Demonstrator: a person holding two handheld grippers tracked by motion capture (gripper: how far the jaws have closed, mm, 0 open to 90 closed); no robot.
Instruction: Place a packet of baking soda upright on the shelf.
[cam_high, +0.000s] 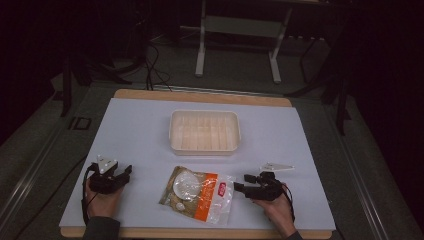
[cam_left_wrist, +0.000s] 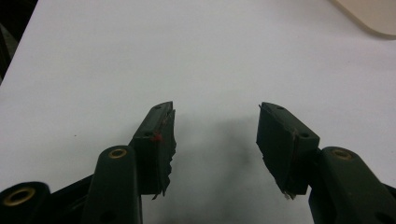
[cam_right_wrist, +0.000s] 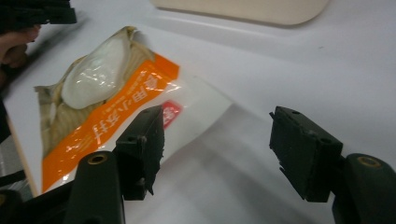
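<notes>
orange food packet (cam_high: 198, 194) before empty tray (cam_high: 204, 146)

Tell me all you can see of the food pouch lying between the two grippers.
The clear plastic food pouch with an orange band lies flat on the white table, in front of the cream plastic tray. It is glossy, printed with white characters and a small red label, and a pale round lump shows through its clear side. It looks sealed. The right gripper points at its edge with jaws open, not touching it.
</notes>
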